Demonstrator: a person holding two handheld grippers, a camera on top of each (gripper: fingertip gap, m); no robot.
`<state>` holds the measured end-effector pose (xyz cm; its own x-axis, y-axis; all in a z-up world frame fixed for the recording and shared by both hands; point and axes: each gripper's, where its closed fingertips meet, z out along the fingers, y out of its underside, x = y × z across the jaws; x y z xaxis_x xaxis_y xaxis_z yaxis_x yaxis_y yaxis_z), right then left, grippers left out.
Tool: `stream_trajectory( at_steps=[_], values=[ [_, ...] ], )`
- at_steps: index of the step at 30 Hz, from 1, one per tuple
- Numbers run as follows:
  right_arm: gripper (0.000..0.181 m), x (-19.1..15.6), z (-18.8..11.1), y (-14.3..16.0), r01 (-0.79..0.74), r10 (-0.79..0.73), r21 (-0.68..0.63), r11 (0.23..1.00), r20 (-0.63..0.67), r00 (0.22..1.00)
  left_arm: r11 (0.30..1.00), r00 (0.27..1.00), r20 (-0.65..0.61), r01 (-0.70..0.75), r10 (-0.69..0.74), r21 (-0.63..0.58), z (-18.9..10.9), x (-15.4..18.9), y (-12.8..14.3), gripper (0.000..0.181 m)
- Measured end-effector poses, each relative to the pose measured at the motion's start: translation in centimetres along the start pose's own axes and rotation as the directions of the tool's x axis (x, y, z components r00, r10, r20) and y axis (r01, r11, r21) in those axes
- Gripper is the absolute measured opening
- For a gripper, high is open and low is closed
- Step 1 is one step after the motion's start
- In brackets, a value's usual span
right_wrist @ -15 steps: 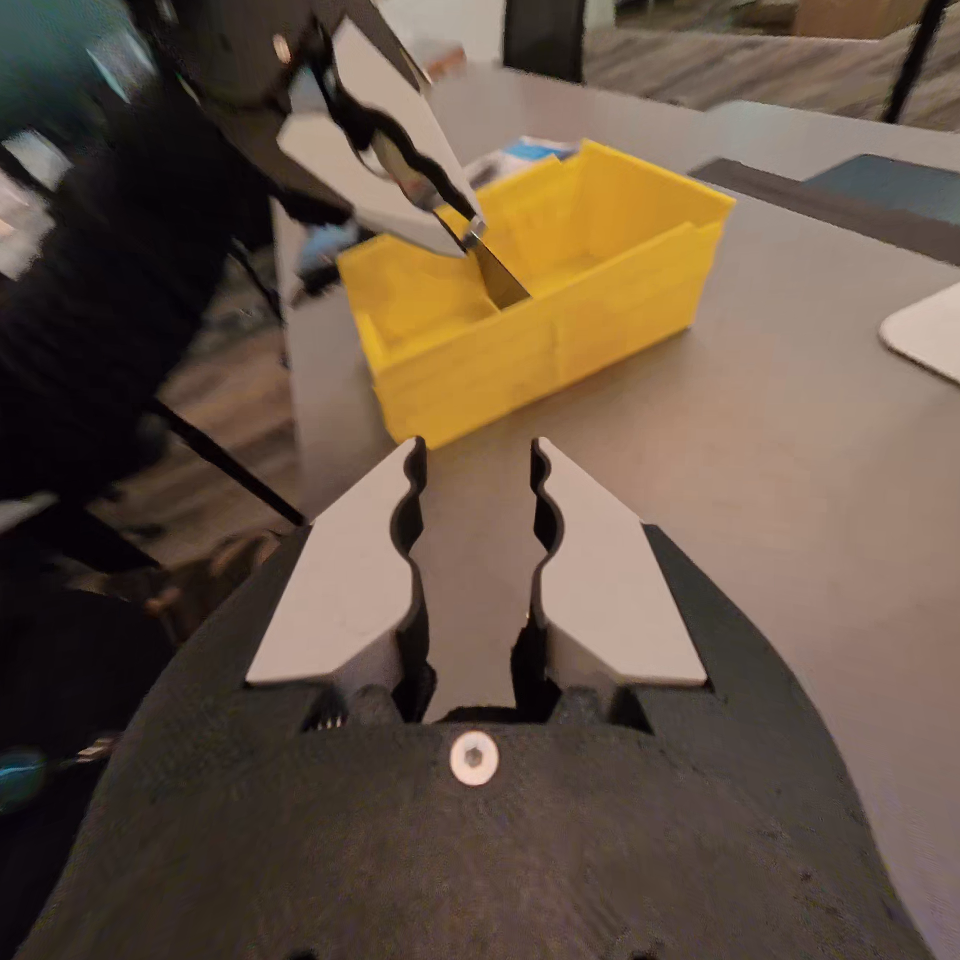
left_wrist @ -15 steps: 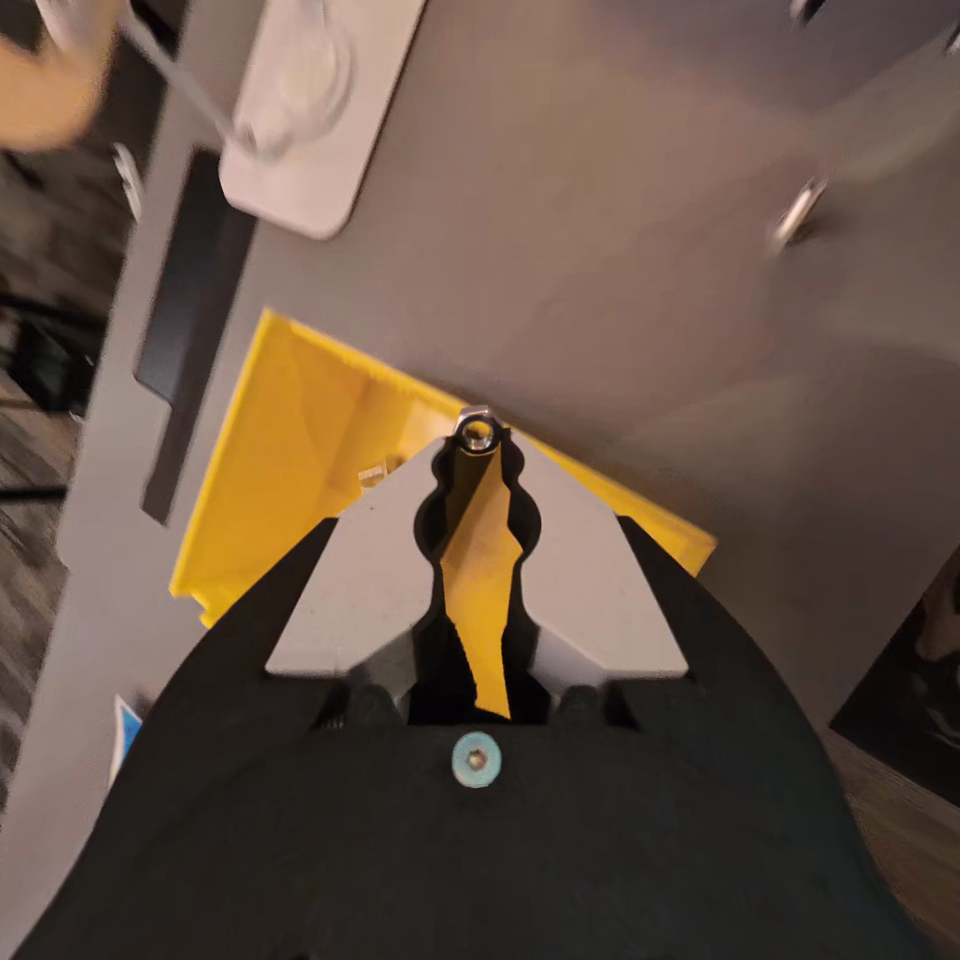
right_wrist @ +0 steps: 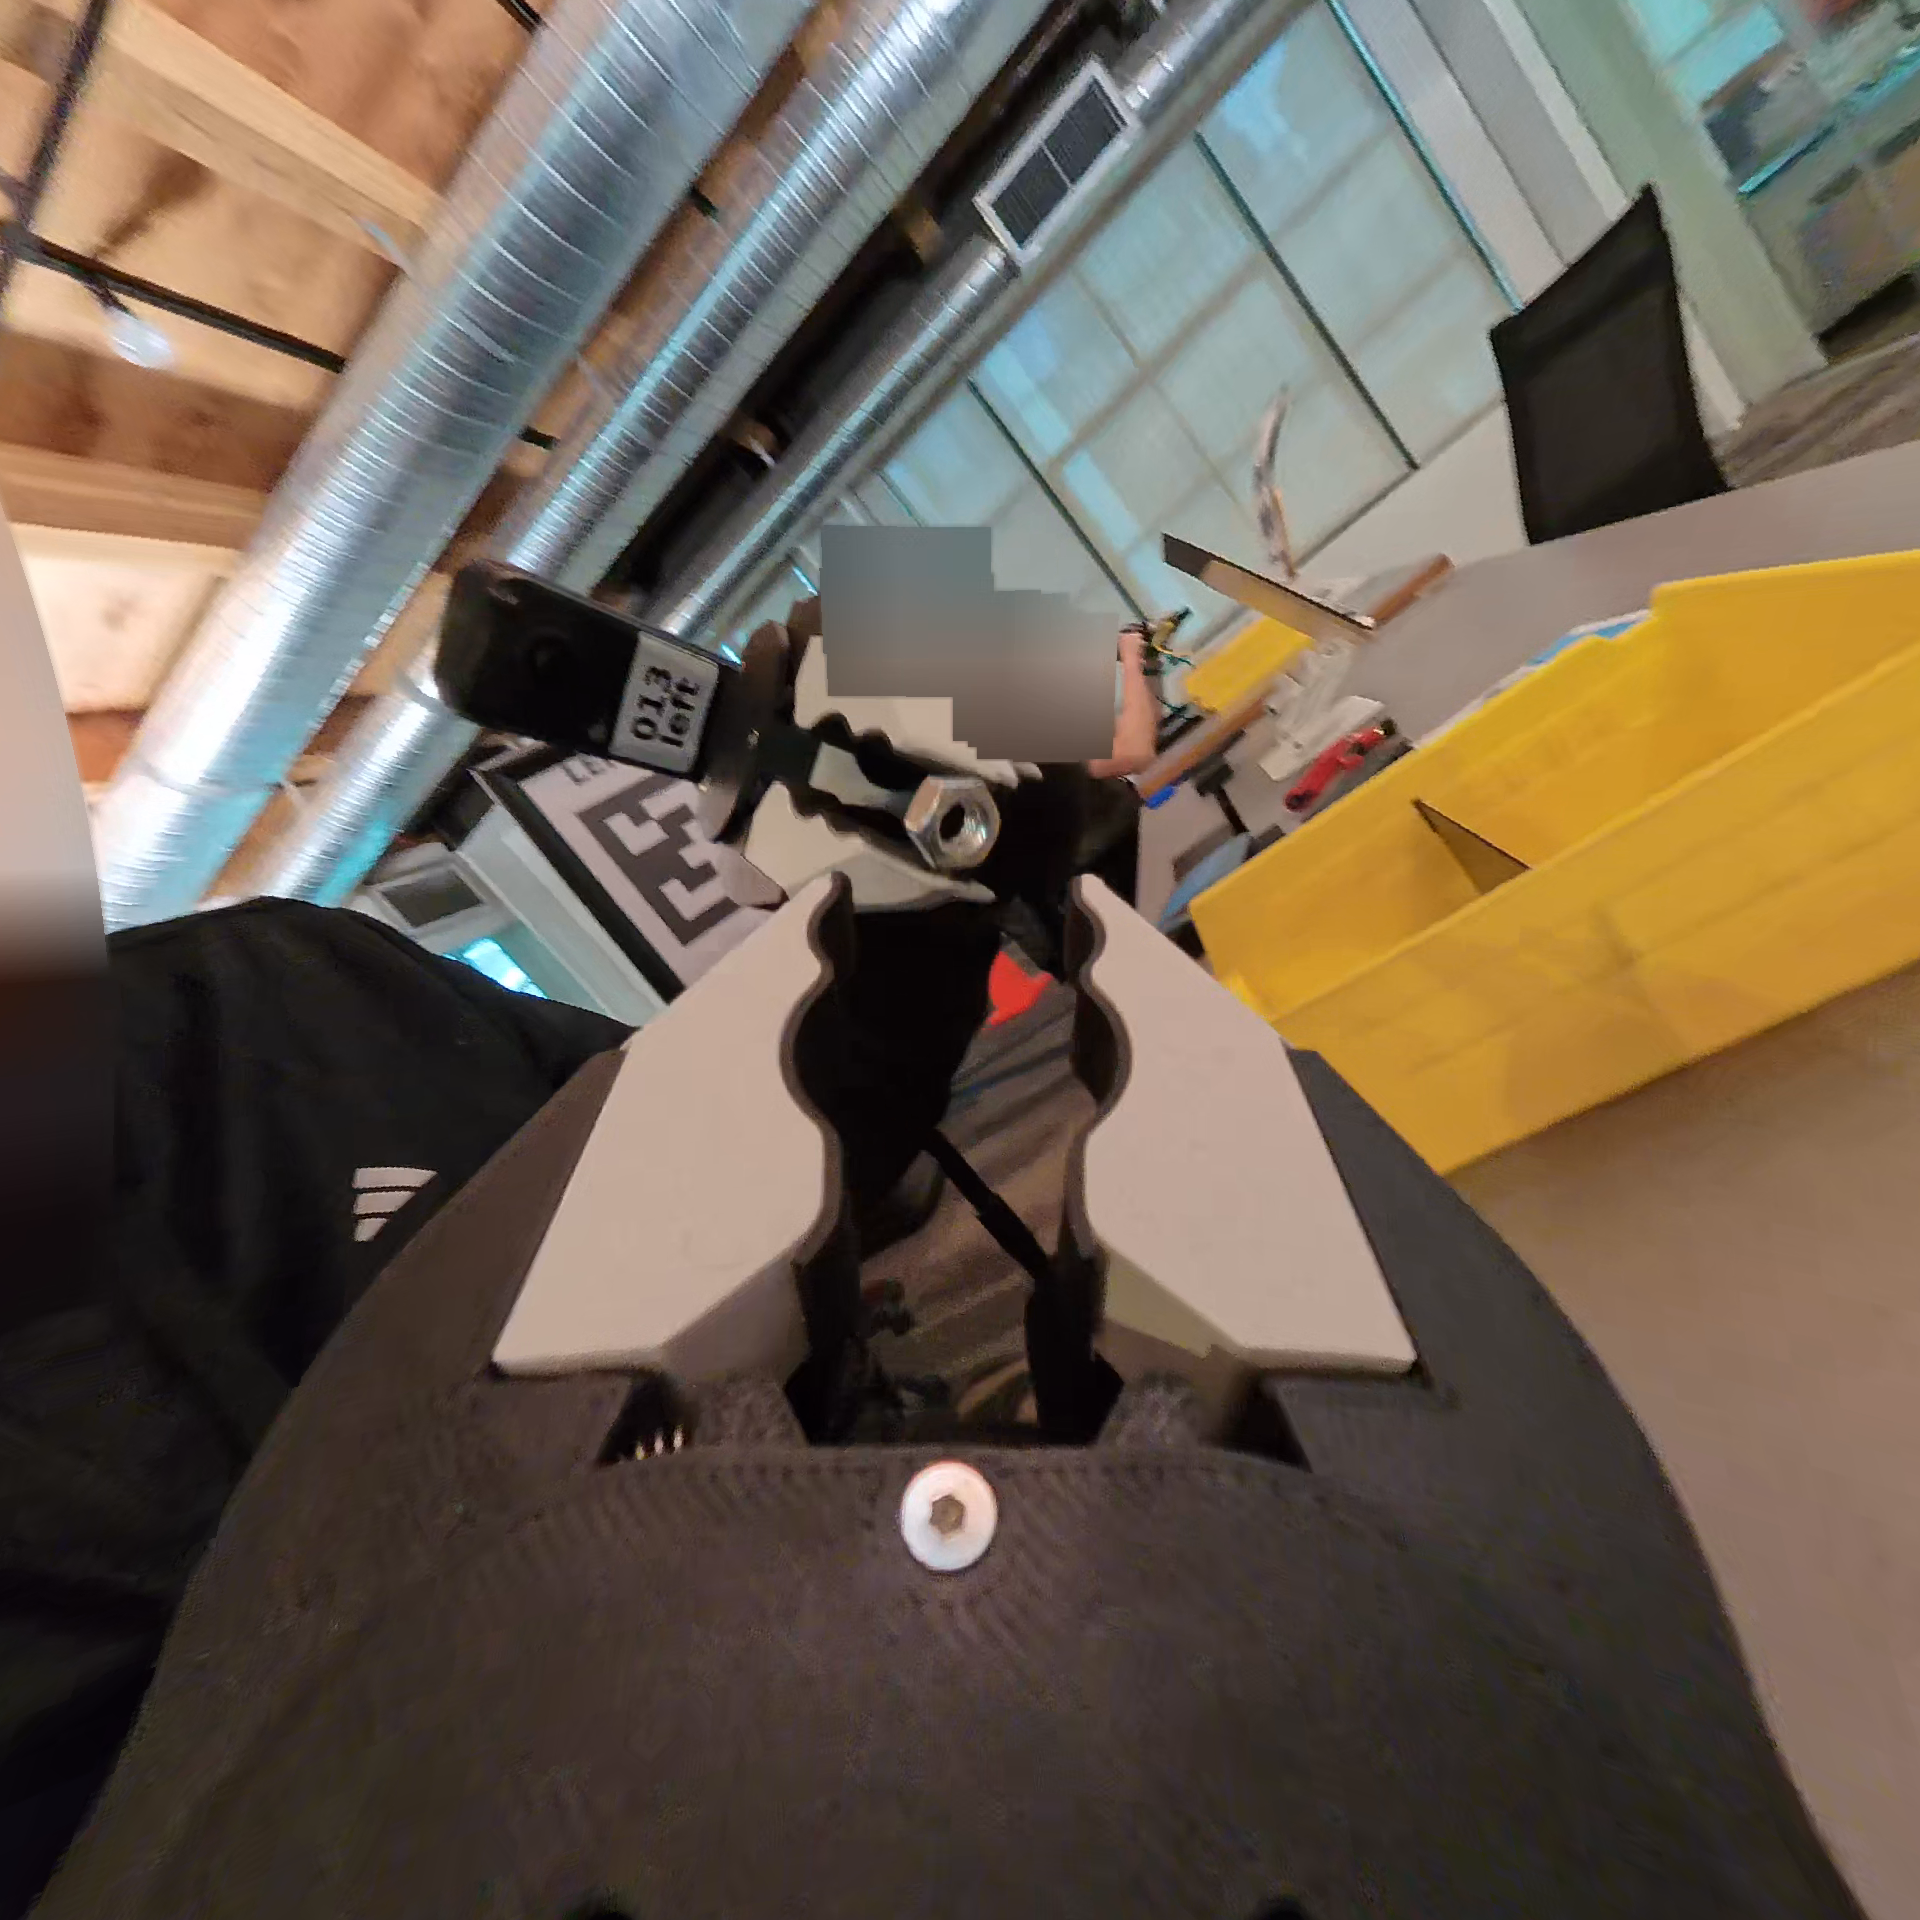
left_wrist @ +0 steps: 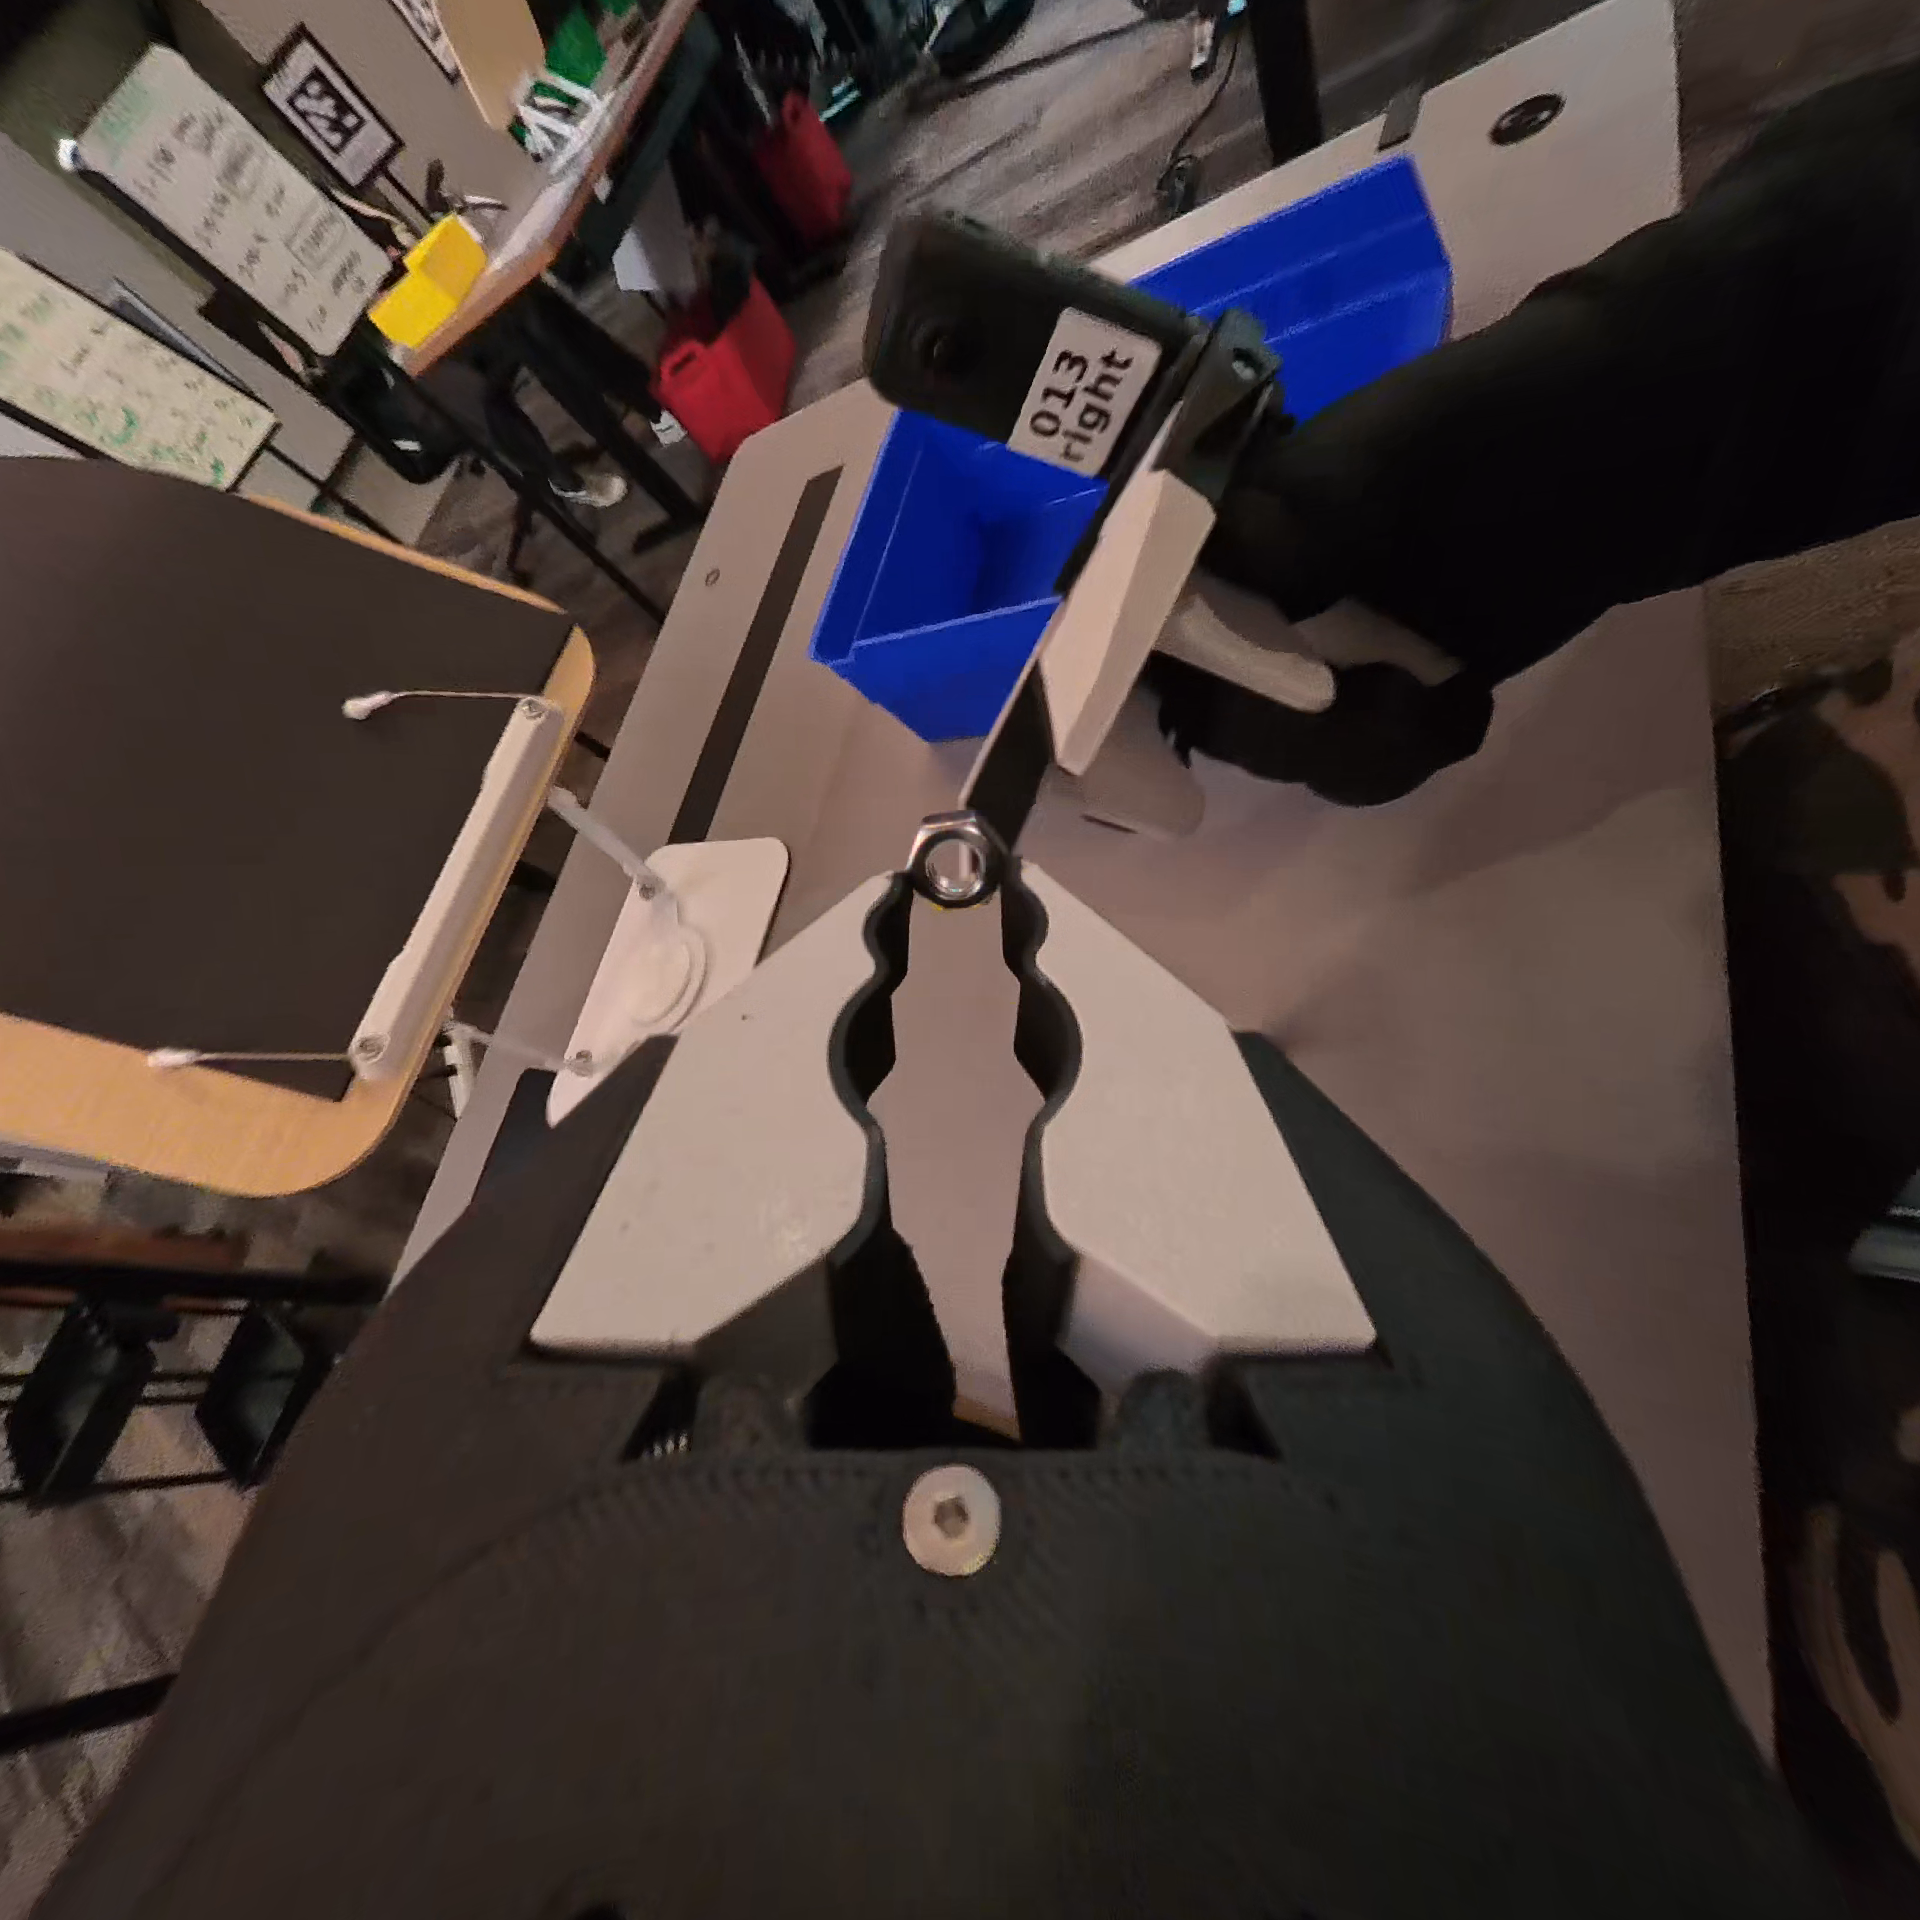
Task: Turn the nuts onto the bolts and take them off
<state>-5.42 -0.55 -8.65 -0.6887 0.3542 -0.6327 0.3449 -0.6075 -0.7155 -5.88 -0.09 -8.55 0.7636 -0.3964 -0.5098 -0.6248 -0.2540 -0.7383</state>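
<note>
My left gripper is shut on a silver hex nut, pinched at the very tips with its hole facing the camera. My right gripper is open and empty. The two grippers face each other in the air above the grey table. In the right wrist view the left gripper holds the nut just beyond and above my right fingertips. In the left wrist view the right gripper, held by a black-gloved hand, shows edge-on with its tip close behind the nut. No bolt shows.
A blue bin stands on the table behind the right gripper. A yellow divided bin sits on the table at the right. A white flat stand lies at the table's left edge, beside a dark-topped table. Less than 4 cm separates the two grippers' tips.
Both grippers have lifted away from the yellow bin and turned toward each other. The left still holds the nut. The right stays open, now right in front of the nut.
</note>
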Motion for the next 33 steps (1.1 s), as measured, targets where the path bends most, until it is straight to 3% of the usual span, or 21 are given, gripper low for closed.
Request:
stream_trajectory(
  at_steps=[6, 18, 33],
  values=[
    [0.037, -1.3, 0.1, -0.3, -0.049, 0.046, 0.031, 0.998, 0.099, 0.994, 0.995, 0.999, 0.009, -0.046, 0.045, 0.090, 0.1, 1.2, -2.2, 0.016],
    [0.018, -3.1, 0.1, -0.6, -0.143, 0.127, 0.046, 0.989, 0.246, 0.961, 0.979, 0.977, 0.098, -0.197, 0.192, 0.046, 0.0, 1.4, -2.8, 0.015],
    [0.017, -3.0, -0.2, -0.7, -0.096, 0.087, 0.036, 0.995, 0.205, 0.975, 0.978, 0.975, 0.108, -0.202, 0.196, 0.053, 0.5, 1.5, -2.8, 0.016]
  ],
)
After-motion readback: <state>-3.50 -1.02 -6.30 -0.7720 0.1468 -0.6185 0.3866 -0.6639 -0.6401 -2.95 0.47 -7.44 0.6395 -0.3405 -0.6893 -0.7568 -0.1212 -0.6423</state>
